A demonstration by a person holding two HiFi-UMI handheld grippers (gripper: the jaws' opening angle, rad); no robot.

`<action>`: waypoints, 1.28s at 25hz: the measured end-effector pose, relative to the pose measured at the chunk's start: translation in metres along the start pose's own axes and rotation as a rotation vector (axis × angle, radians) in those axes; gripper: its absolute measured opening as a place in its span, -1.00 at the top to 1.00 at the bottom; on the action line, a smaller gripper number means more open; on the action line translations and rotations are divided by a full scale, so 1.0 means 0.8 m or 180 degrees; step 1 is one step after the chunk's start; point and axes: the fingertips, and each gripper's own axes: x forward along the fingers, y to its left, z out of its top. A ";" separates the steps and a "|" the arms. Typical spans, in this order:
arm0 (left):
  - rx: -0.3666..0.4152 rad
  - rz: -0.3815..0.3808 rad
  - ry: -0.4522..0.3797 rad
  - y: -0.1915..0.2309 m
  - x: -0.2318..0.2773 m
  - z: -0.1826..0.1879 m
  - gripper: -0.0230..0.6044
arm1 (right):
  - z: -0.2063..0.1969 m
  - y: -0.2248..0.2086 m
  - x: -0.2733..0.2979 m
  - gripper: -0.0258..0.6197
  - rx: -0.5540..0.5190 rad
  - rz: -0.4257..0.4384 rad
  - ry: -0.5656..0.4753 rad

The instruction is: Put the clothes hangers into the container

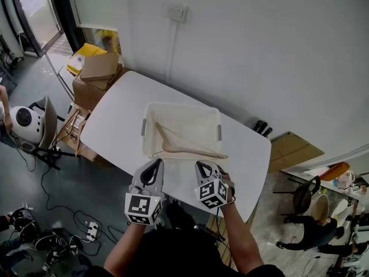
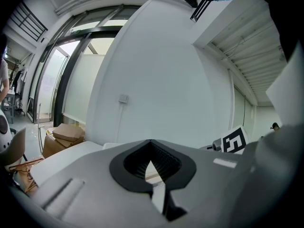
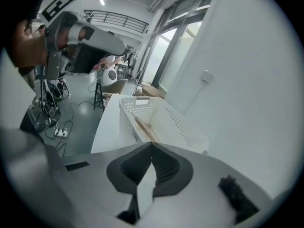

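Two hand-held grippers hover at the near edge of a white worktop (image 1: 115,120), just short of the container (image 1: 181,105). The left hand-held gripper (image 1: 154,164) has its jaws pressed together with nothing between them, which its own view confirms (image 2: 151,141); it points almost level toward the wall. The right hand-held gripper (image 1: 203,166) is also closed and empty (its own view shows the dark pads meeting at the tips (image 3: 152,144)), and it tilts down toward the container's near right corner.

One wooden hanger (image 1: 190,152) lies in the container, a white perforated basket in the middle of the worktop. One arm of the hanger slants across the floor of the basket; the other runs along the near wall, its end reaching the near right corner. Neither gripper touches it. In the right gripper view the hanger (image 3: 145,128) leans against the basket's near side (image 3: 166,118).

Cardboard boxes (image 1: 98,68) are stacked beyond the worktop's far left end, and a socket (image 1: 177,11) sits on the wall.
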 end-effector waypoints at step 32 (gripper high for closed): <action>0.0079 -0.0151 -0.0135 -0.055 -0.062 0.002 0.91 | 0.024 0.002 -0.128 0.87 0.1728 -0.0684 -0.0870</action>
